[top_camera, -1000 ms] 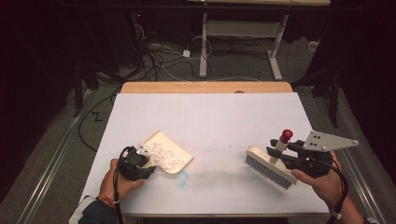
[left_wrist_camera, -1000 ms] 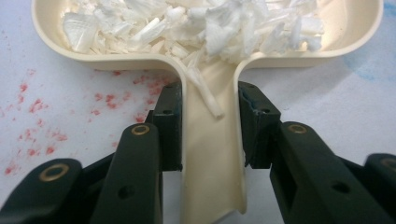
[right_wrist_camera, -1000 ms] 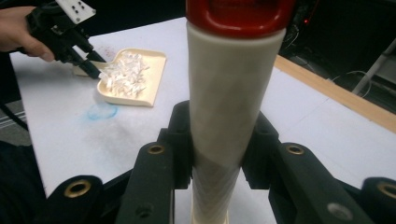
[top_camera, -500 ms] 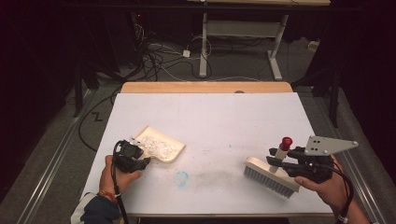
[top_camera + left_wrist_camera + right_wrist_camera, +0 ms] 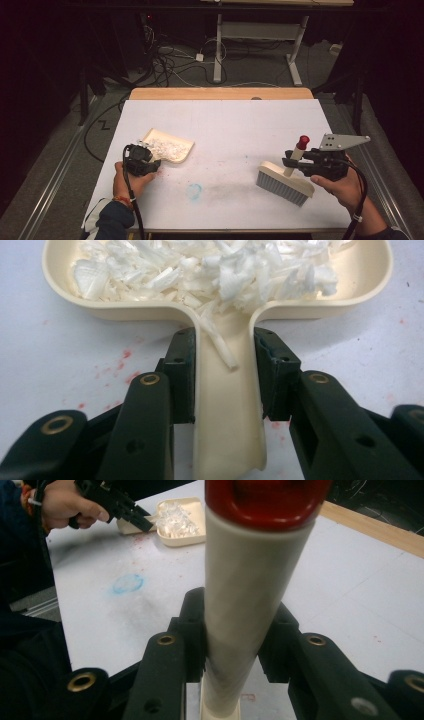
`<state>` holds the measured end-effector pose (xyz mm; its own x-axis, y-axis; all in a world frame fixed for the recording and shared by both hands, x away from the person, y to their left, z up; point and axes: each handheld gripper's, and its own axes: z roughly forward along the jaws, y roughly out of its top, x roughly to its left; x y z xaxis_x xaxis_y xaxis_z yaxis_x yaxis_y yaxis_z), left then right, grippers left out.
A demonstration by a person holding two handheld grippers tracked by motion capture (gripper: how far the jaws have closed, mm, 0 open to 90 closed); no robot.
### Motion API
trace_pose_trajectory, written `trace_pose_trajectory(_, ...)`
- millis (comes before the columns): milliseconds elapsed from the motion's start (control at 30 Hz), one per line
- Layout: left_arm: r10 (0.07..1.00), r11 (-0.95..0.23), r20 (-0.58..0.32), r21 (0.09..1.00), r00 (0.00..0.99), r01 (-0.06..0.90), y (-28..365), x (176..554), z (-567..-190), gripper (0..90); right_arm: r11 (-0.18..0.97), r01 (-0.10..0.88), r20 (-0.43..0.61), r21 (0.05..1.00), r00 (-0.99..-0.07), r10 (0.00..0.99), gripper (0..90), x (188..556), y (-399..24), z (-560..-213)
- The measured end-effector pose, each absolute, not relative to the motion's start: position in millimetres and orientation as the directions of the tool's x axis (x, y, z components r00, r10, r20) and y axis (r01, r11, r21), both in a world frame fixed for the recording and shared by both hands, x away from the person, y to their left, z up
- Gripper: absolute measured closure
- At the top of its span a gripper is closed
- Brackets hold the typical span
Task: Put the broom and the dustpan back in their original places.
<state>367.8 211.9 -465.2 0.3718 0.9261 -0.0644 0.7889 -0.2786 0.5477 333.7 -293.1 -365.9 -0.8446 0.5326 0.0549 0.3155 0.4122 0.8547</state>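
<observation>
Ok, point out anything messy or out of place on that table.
One white scrap has slid out of the dustpan onto its handle. The tabletop bears a blue ring mark, a grey smudge and red specks. Nothing else stands out.

Your bench (image 5: pixel 225 125): white top, wooden strip (image 5: pixel 220 93) along far edge. Blue scribbled ring (image 5: pixel 194 190) near your side, grey smudge (image 5: pixel 227 189) just beside it, red specks (image 5: pixel 172 172) scattered nearby. Beyond bench you see tangled cables (image 5: pixel 170 60) on floor, white desk legs (image 5: pixel 255 40) behind.
</observation>
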Motion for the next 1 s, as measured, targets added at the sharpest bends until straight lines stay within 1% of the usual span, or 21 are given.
trace_pose_trajectory(67,0.928,-0.256,-0.086,0.559,0.362,0.788,211.0,366.7,-466.1,58.9,0.406,0.324,0.060,0.855,-0.838,0.542,69.2,338.2,-293.6,-366.9)
trace_pose_trajectory(167,0.925,-0.250,-0.101,0.563,0.365,0.788,209.9,364.6,-466.1,58.0,0.410,0.326,0.056,0.852,-0.835,0.547,68.6,342.8,-293.5,-366.5)
trace_pose_trajectory(267,0.918,-0.252,-0.119,0.564,0.379,0.786,206.5,359.5,-465.9,53.3,0.410,0.329,0.053,0.850,-0.830,0.555,67.2,348.9,-292.7,-366.6)
trace_pose_trajectory(467,0.891,-0.280,-0.135,0.588,0.433,0.759,197.5,346.6,-461.4,51.0,0.406,0.342,0.026,0.848,-0.791,0.612,63.2,367.6,-288.4,-366.9)
trace_pose_trajectory(500,0.886,-0.290,-0.133,0.589,0.444,0.755,195.2,344.4,-461.0,50.8,0.413,0.342,0.008,0.844,-0.778,0.629,62.3,372.3,-286.9,-367.0)
trace_pose_trajectory(567,0.881,-0.318,-0.100,0.597,0.462,0.736,191.4,340.6,-459.4,47.5,0.417,0.356,-0.001,0.836,-0.759,0.651,61.0,382.6,-283.9,-368.0)
trace_pose_trajectory(633,0.864,-0.340,-0.081,0.635,0.497,0.694,190.5,337.5,-456.5,43.8,0.414,0.372,-0.033,0.831,-0.710,0.703,56.1,394.3,-280.8,-369.9)
trace_pose_trajectory(733,0.844,-0.373,-0.010,0.708,0.537,0.600,191.0,332.6,-451.6,34.7,0.371,0.404,-0.045,0.836,-0.624,0.780,46.9,412.1,-280.4,-373.5)
trace_pose_trajectory(833,0.830,-0.386,0.034,0.756,0.557,0.529,192.3,327.7,-450.0,24.9,0.358,0.414,-0.075,0.837,-0.561,0.824,43.0,423.2,-280.6,-377.7)
trace_pose_trajectory(867,0.827,-0.384,0.039,0.768,0.561,0.513,192.4,326.5,-450.4,24.2,0.353,0.414,-0.083,0.839,-0.543,0.835,40.7,425.4,-280.9,-378.8)
trace_pose_trajectory(933,0.821,-0.399,0.070,0.780,0.567,0.482,192.5,324.3,-451.0,21.1,0.331,0.393,-0.090,0.858,-0.521,0.849,40.7,428.1,-283.1,-378.8)
trace_pose_trajectory(1000,0.813,-0.400,0.072,0.789,0.577,0.466,192.1,322.9,-451.2,20.8,0.314,0.374,-0.094,0.872,-0.503,0.859,40.5,428.9,-285.1,-377.5)
